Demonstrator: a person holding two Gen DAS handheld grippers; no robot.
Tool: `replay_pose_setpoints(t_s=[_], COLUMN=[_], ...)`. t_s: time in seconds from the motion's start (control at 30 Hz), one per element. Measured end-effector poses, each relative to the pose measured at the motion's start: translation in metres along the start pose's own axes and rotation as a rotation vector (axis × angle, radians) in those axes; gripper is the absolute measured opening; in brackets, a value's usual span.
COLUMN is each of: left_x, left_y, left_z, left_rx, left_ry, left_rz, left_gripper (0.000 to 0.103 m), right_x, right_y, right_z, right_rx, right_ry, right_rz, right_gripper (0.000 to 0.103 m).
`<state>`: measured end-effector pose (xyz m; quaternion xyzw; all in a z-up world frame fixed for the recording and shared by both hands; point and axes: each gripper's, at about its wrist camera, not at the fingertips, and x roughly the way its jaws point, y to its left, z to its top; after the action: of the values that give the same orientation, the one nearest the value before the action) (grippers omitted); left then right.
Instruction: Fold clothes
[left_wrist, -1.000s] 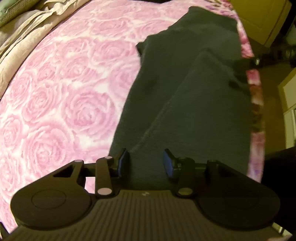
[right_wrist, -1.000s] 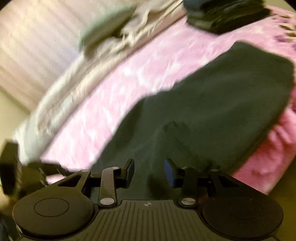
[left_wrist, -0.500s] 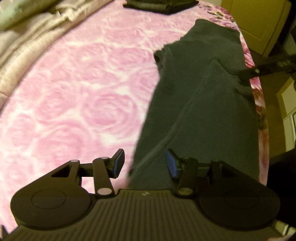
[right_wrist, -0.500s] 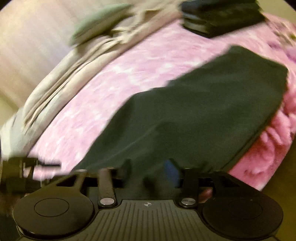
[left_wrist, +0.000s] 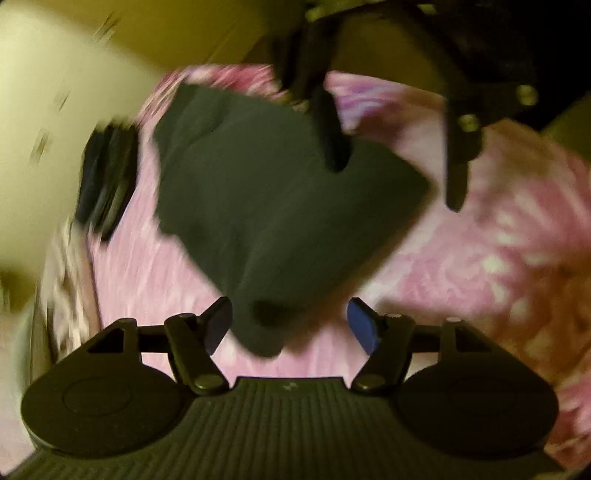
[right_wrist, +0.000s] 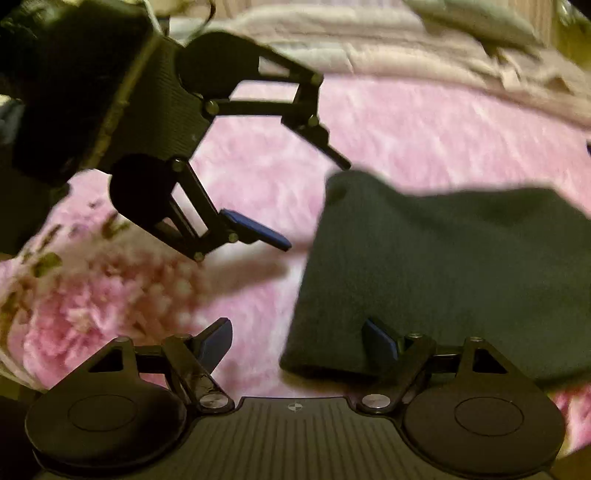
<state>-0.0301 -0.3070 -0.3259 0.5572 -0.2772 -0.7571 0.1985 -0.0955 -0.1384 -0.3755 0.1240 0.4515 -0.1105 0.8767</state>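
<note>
I am holding my left gripper with its fingers spread wide, gripping nothing; a lower corner of the dark green garment is lying between the blue pads. The garment is lying folded on the pink rose-print blanket, filling the centre of the left wrist view. My right gripper is also spread apart and empty, its right pad over the garment's edge at the lower right of its frame. A dark folded pile is sitting at the left of the left view. Beige bedding is bunching along the top of the right view. Both views are motion-blurred.
</note>
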Motion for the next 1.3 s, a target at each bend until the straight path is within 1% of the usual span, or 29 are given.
replay_pose_setpoints(t_s=[0.13,0.17,0.23,0.3,0.37,0.43,0.5,0.6,0.67,0.73,0.77,0.8,0.87,0.9,0.93,1.1,1.2,1.3], left_x=[0.018,0.020,0.022,0.026,0.029,0.030,0.030,0.030,0.031,0.030,0.029,0.028,0.021,0.018,0.013,-0.020,-0.038,-0.045], left_y=[-0.003,-0.003,-0.002,-0.002,-0.002,0.008,0.019,0.035,0.046,0.055,0.059,0.063,0.069,0.072,0.078,0.116,0.151,0.190], left_z=[-0.012,-0.015,-0.021,-0.028,-0.032,-0.030,-0.027,-0.022,-0.019,-0.018,-0.018,-0.017,-0.016,-0.015,-0.014,0.001,0.018,0.038], left_rx=[0.115,0.141,0.193,0.237,0.262,0.200,0.129,0.023,-0.048,-0.083,-0.097,-0.112,-0.132,-0.142,-0.155,-0.216,-0.233,-0.240], left_ry=[-0.041,-0.048,-0.059,-0.052,-0.040,-0.026,-0.013,0.006,0.019,0.029,0.033,0.037,0.045,0.048,0.049,0.047,0.040,0.035], left_rz=[-0.026,-0.029,-0.035,-0.043,-0.049,-0.078,-0.109,-0.156,-0.187,-0.204,-0.212,-0.220,-0.231,-0.236,-0.244,-0.274,-0.275,-0.279], left_gripper=[0.066,0.066,0.062,0.042,0.030,0.027,0.025,0.022,0.021,0.020,0.020,0.020,0.020,0.019,0.019,0.019,0.019,0.019], right_x=[-0.003,-0.006,-0.011,-0.014,-0.009,0.003,0.020,0.038,0.027,0.015,0.009,0.003,-0.008,-0.014,-0.020,-0.052,-0.089,-0.126], right_y=[0.003,0.006,0.015,0.027,0.042,0.052,0.057,0.058,0.049,0.041,0.037,0.033,0.024,0.020,0.016,-0.007,-0.039,-0.070], right_z=[-0.005,-0.004,-0.001,0.003,0.006,0.006,0.003,-0.004,-0.001,0.003,0.005,0.007,0.010,0.012,0.014,0.024,0.041,0.057], right_rx=[0.023,0.019,-0.003,-0.050,-0.112,-0.164,-0.223,-0.330,-0.307,-0.285,-0.274,-0.263,-0.240,-0.229,-0.218,-0.150,-0.026,0.099], right_ry=[0.001,-0.001,-0.013,-0.023,-0.026,0.000,0.043,0.074,0.050,0.027,0.015,0.003,-0.020,-0.032,-0.043,-0.104,-0.161,-0.218], right_rz=[-0.051,-0.080,-0.148,-0.197,-0.219,-0.232,-0.269,-0.356,-0.342,-0.328,-0.322,-0.315,-0.301,-0.294,-0.287,-0.249,-0.197,-0.145], right_gripper=[0.081,0.081,0.081,0.081,0.081,0.081,0.081,0.081,0.081,0.079,0.069,0.041,0.031,0.028,0.026,0.024,0.024,0.024])
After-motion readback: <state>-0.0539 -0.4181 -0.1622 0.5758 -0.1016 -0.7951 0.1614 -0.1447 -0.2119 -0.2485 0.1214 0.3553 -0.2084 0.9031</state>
